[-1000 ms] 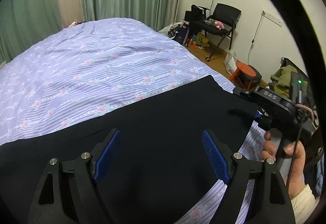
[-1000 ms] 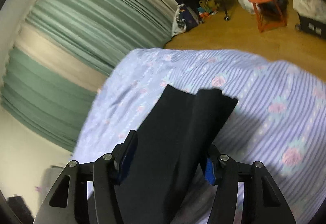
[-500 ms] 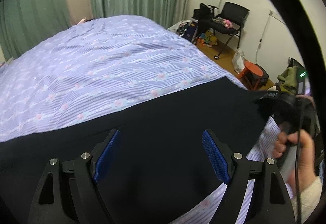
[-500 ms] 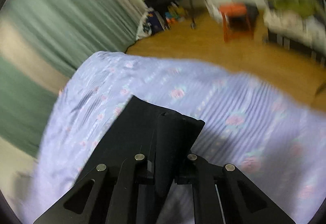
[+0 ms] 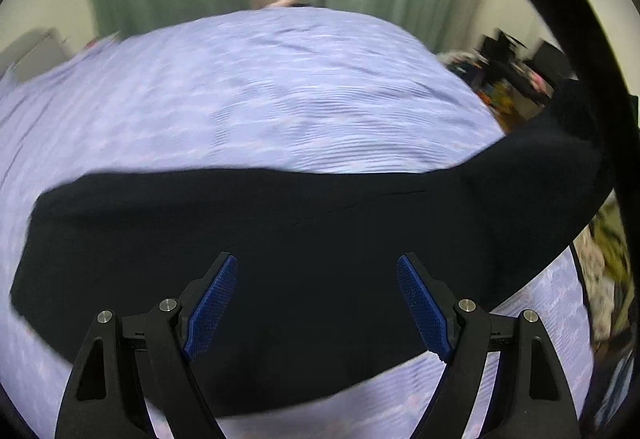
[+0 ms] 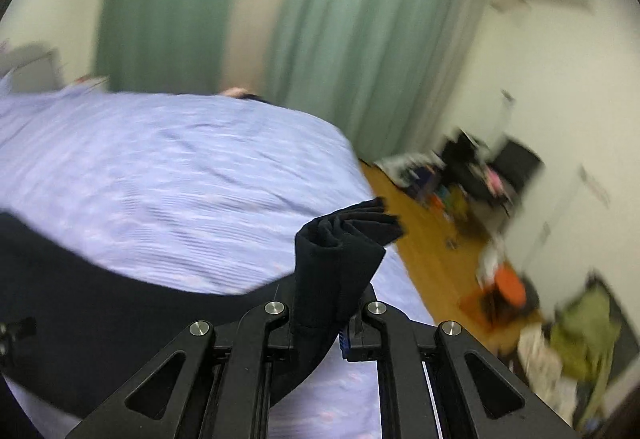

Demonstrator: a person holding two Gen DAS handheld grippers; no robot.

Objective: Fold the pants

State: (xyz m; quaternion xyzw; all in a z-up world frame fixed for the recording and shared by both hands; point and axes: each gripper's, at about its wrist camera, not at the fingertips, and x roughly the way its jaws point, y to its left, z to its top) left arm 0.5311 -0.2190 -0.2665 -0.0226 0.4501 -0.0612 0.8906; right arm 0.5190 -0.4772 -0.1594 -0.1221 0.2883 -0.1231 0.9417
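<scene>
Black pants (image 5: pixel 280 239) lie spread across a lilac flowered bedspread (image 5: pixel 260 99). My left gripper (image 5: pixel 316 303) is open and empty, hovering over the middle of the pants. My right gripper (image 6: pixel 320 323) is shut on a bunched end of the pants (image 6: pixel 340 251) and holds it lifted off the bed; the rest of the cloth (image 6: pixel 80 299) trails down to the left. In the left wrist view that raised end (image 5: pixel 568 143) rises at the right edge.
Green curtains (image 6: pixel 192 7) hang behind the bed. To the right is a wooden floor (image 6: pixel 420 235) with a black chair (image 6: pixel 516 163), an orange stool (image 6: pixel 508 287) and piled clutter (image 6: pixel 576 335). Both views are motion-blurred.
My right gripper closed on the pants' end and lifted it, swinging toward the left. My left gripper's view swung left along the pants; it stayed open.
</scene>
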